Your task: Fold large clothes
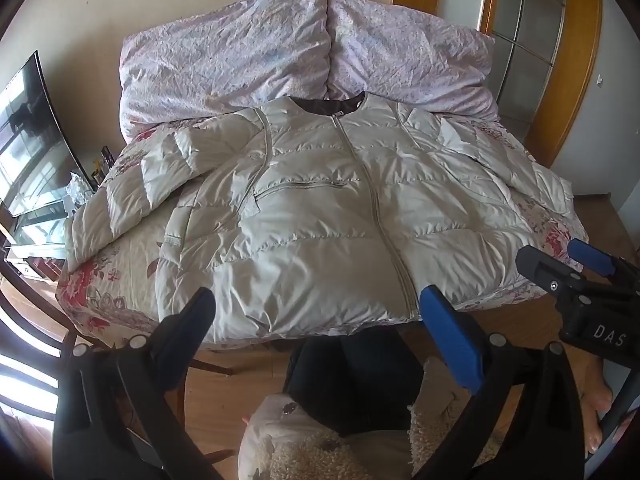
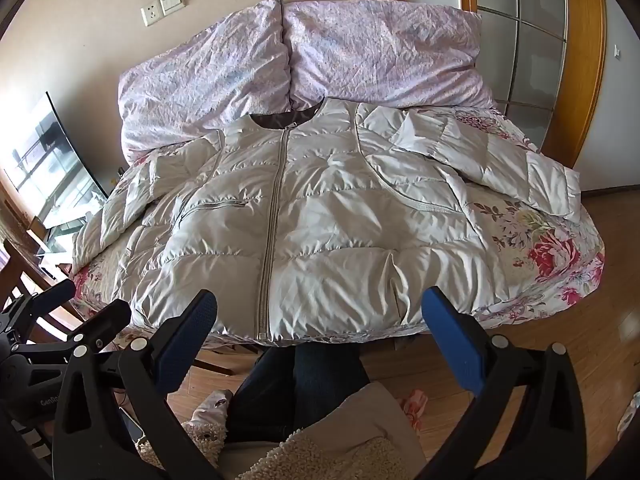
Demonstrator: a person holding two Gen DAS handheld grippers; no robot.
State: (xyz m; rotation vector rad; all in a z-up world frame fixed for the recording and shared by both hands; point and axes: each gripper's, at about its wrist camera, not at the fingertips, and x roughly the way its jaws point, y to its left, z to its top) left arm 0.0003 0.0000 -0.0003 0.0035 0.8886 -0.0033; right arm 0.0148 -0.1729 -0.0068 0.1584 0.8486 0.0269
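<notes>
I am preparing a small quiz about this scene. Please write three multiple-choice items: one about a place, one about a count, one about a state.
1. Where does the white puffer jacket lie?
A. on the floral cover
B. on the wooden floor
C. over a chair back

2. How many lilac pillows lean at the wall behind the jacket?
A. one
B. two
C. four

3. What is the state of the jacket's front zipper?
A. open to the hem
B. closed from neck to hem
C. torn off

Answers:
1. A, the jacket is spread flat on the flowered cloth, sleeves out to both sides.
2. B, two pillows stand side by side.
3. B, the zipper line runs unbroken down the middle.
</notes>
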